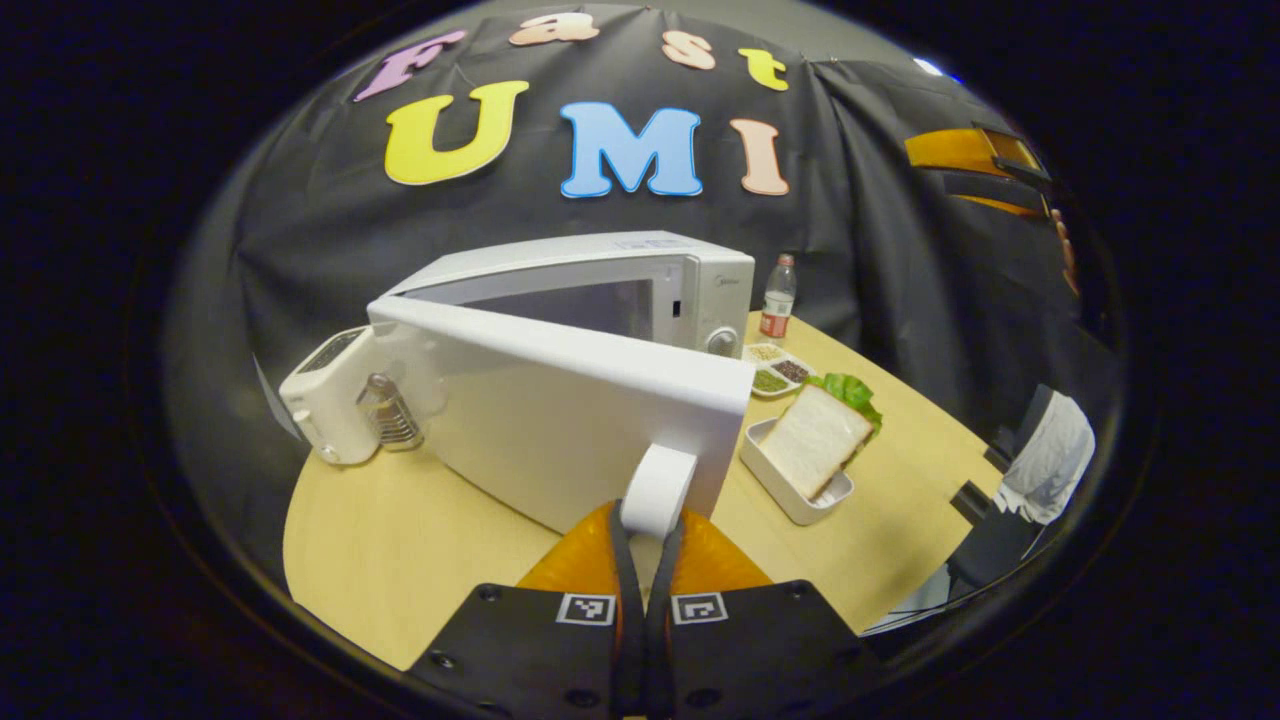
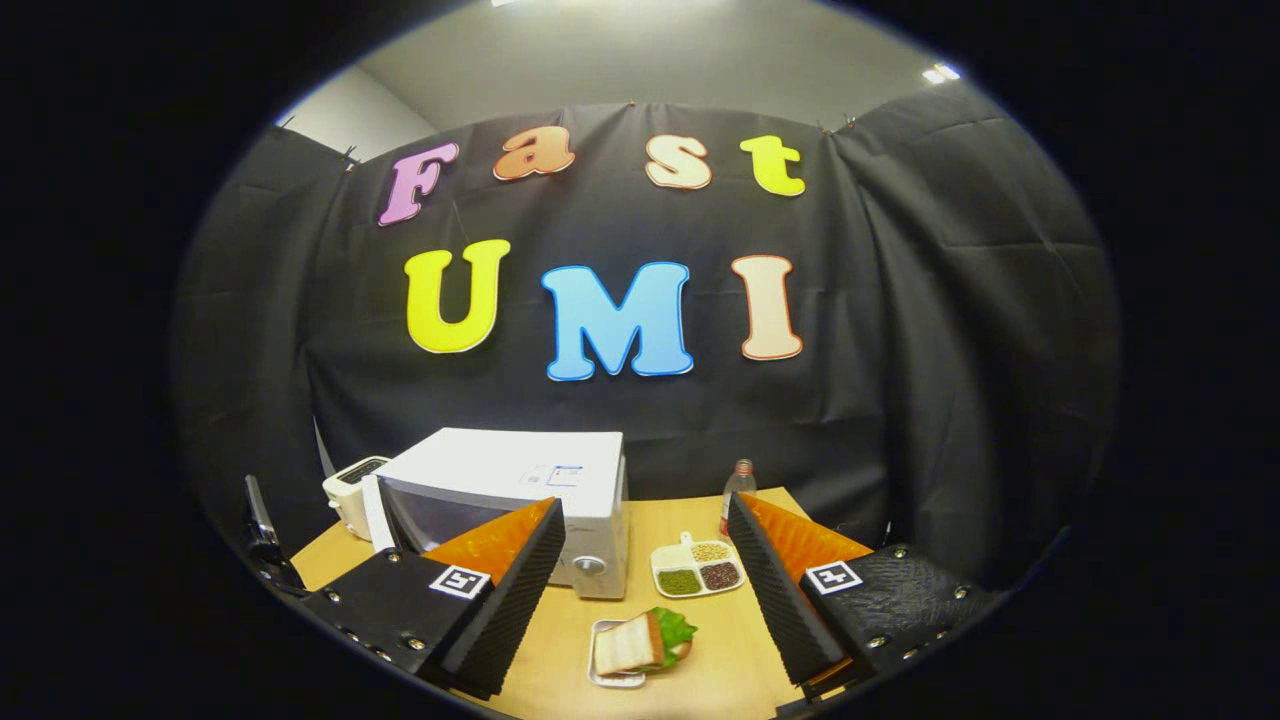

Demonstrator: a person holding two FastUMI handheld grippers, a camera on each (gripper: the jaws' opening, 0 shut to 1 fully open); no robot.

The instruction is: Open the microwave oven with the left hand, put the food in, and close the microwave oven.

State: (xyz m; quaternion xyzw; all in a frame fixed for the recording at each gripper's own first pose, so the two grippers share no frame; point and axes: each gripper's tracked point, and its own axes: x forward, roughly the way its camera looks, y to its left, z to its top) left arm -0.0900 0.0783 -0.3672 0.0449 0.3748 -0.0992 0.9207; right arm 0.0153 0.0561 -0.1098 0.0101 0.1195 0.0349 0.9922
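Note:
The white microwave (image 1: 600, 290) stands on the wooden table (image 1: 400, 560) with its door (image 1: 560, 420) swung partly open toward me. My left gripper (image 1: 650, 525) is shut on the door's white handle (image 1: 658, 485), one pad on each side. A sandwich with lettuce (image 1: 815, 435) leans in a small white tray (image 1: 790, 500) to the right of the door. In the right gripper view, my right gripper (image 2: 650, 600) hangs open and holds nothing, above and short of the sandwich (image 2: 640, 642). The microwave (image 2: 520, 480) sits to its left.
A white toaster (image 1: 330, 400) stands left of the microwave. A sectioned dish of grains (image 1: 778, 370) and a drink bottle (image 1: 778, 298) sit behind the sandwich tray. A pale sleeve (image 1: 1050, 450) shows at the table's right edge. Bare tabletop lies at the front left.

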